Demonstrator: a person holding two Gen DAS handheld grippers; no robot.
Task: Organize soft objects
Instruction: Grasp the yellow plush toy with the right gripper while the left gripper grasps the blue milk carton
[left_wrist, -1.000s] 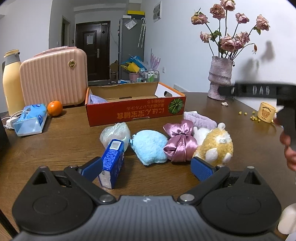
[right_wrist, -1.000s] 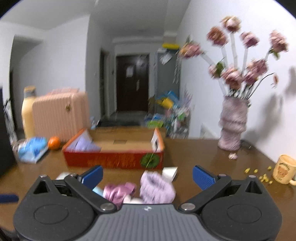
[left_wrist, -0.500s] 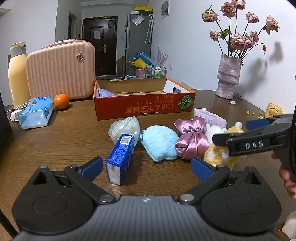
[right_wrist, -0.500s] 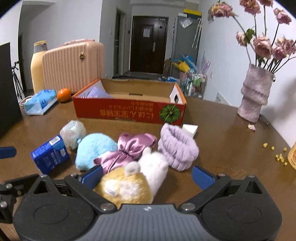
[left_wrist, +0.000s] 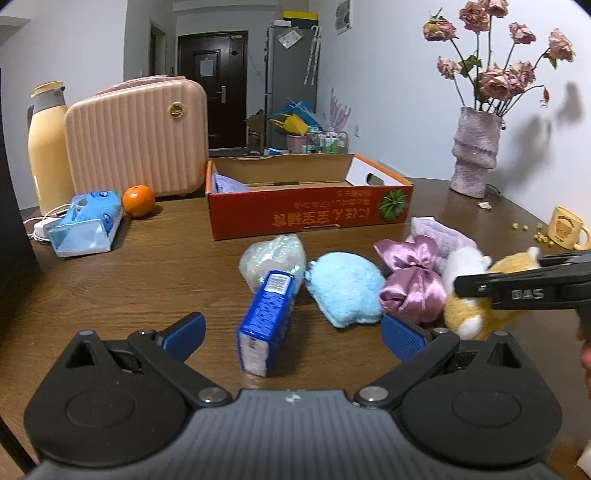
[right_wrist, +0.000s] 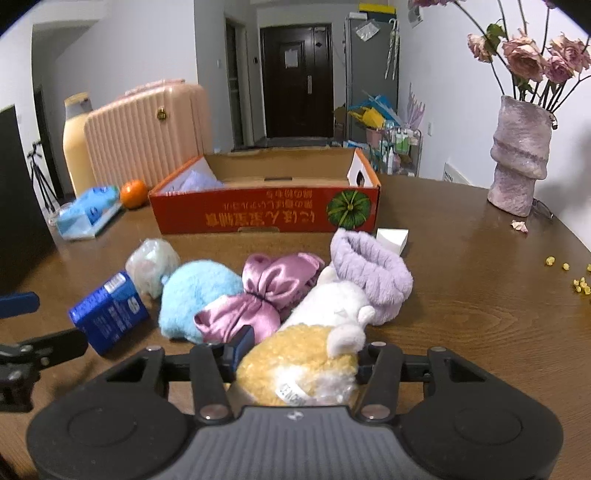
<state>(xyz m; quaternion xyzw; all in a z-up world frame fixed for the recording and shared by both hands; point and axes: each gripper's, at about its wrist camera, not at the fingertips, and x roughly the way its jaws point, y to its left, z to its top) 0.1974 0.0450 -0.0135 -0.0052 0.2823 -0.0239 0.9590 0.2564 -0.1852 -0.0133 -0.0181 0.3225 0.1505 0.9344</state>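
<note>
Yellow-white plush toy (right_wrist: 303, 365) — red box (right_wrist: 266, 214)

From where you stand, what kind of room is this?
Most likely a lived-in apartment: a wooden dining table with a vase of dried roses, a pink suitcase against the wall, and a front door down the hallway.

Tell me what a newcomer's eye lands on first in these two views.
First, the yellow and white plush toy squeezed between the right gripper fingers, at the near end of a row of soft things. Next, the shiny pink satin bow and fluffy blue plush beside it, on the brown wooden table. Behind them lies the open red cardboard box, and the left gripper hangs open by a blue carton.
</note>
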